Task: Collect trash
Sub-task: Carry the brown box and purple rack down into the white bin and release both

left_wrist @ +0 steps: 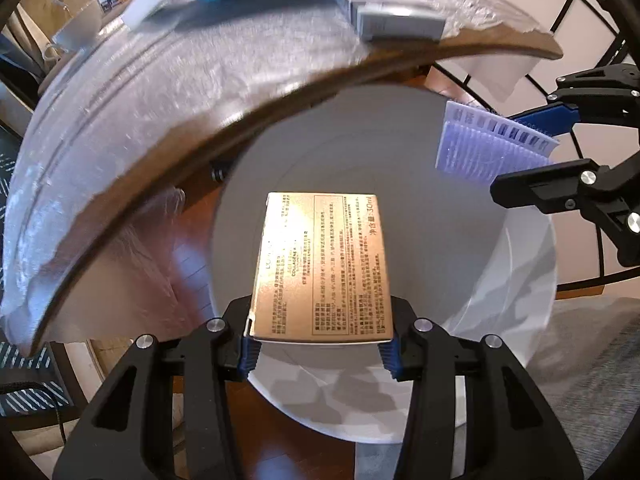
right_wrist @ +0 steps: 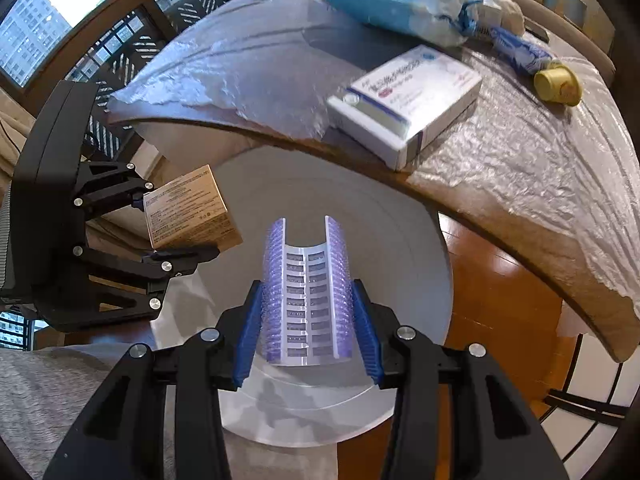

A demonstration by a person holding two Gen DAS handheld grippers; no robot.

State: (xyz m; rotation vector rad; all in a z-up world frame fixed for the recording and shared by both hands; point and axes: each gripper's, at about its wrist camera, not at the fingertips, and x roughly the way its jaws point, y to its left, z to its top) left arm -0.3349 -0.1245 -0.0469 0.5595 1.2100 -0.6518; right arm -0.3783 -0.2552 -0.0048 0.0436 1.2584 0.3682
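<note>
We see a round table (right_wrist: 520,184) under a plastic sheet, and beside it on the floor a white bin (left_wrist: 520,280). Over the bin, our left gripper (left_wrist: 318,344) is clamped on a gold box (left_wrist: 320,264), and our right gripper (right_wrist: 308,344) pinches a purple blister strip (right_wrist: 306,292).

Looks like a home, a living or dining room in a high-rise flat: big dark-framed windows (right_wrist: 60,28) with apartment towers outside, polished wood floor (right_wrist: 496,264), grey rug (right_wrist: 52,392). Round wooden tabletop (right_wrist: 500,216) under clear plastic film carries household stuff: medicine box (right_wrist: 404,104), blue packet (right_wrist: 392,0), tube (right_wrist: 520,50). White waste bin (left_wrist: 520,280) stands on the floor just beside the tabletop edge, small framed photos (left_wrist: 108,0) along the far wall.
</note>
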